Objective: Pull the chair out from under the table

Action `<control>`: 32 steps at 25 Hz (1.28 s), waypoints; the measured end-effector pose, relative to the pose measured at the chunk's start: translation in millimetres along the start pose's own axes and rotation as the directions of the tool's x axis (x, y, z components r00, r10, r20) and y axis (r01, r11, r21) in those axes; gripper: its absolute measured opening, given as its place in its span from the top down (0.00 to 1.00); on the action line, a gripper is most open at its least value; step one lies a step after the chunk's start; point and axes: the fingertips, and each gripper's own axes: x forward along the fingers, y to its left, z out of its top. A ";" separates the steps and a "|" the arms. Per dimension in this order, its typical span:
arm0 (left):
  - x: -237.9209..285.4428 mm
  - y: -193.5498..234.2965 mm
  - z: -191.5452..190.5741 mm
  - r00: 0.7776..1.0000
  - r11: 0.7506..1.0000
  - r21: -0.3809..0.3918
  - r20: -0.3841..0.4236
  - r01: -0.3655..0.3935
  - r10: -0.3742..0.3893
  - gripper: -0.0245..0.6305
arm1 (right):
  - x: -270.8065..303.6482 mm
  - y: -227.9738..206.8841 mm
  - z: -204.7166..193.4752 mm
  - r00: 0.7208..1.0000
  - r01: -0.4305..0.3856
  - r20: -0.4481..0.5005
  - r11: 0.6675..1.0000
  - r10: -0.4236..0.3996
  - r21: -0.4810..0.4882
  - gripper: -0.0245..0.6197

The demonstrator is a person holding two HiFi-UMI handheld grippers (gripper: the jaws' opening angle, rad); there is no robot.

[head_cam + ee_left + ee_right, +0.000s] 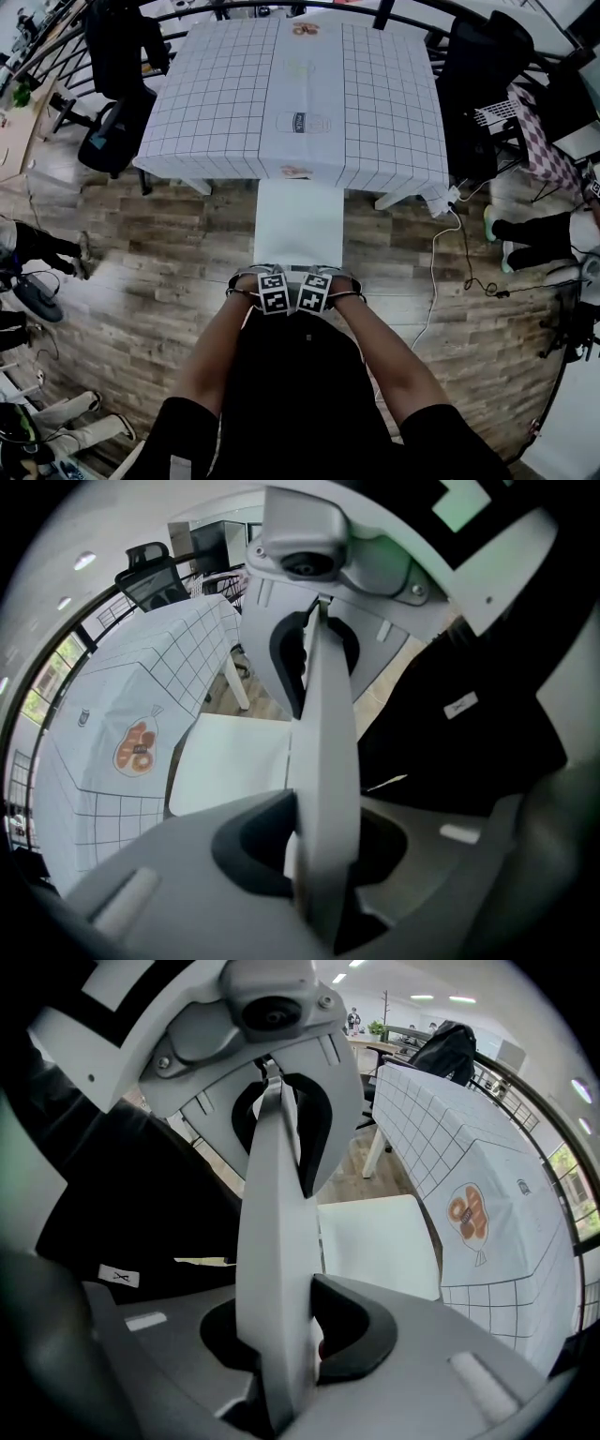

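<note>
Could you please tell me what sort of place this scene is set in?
Probably an open office or lab workspace: black office chairs stand beside a table draped in a grid-patterned cloth, and a white cable trails over the wood-look floor.

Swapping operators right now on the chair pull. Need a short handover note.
Left gripper: shut on the chair, at the top edge of its backrest.
Right gripper: shut on the same edge, right beside the left.
Chair: seat mostly showing in front of the table; its far end is at or under the table edge.
Done: both grips on, chair largely out.
Left: probably a bit more pull toward you until the seat clears the table, then release.
</note>
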 end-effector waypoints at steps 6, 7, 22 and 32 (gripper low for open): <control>-3.9 -28.4 -3.5 1.000 1.000 0.001 -0.012 -0.013 0.013 0.83 | -2.2 30.0 1.3 1.000 -0.012 0.022 1.000 0.012 0.018 0.83; -0.8 -32.2 -5.7 1.000 1.000 0.002 -0.008 -0.014 0.014 0.83 | 1.4 34.1 1.7 1.000 -0.010 0.018 1.000 0.010 0.022 0.83; 1.5 -115.3 -22.5 1.000 0.999 -0.037 -0.012 -0.004 0.004 0.82 | 9.6 119.8 6.1 1.000 0.006 0.015 0.999 -0.007 0.041 0.83; -0.7 -155.8 -34.3 1.000 0.999 -0.026 -0.010 0.022 -0.022 0.81 | 11.9 160.6 13.5 1.000 0.011 0.009 0.999 -0.012 0.033 0.83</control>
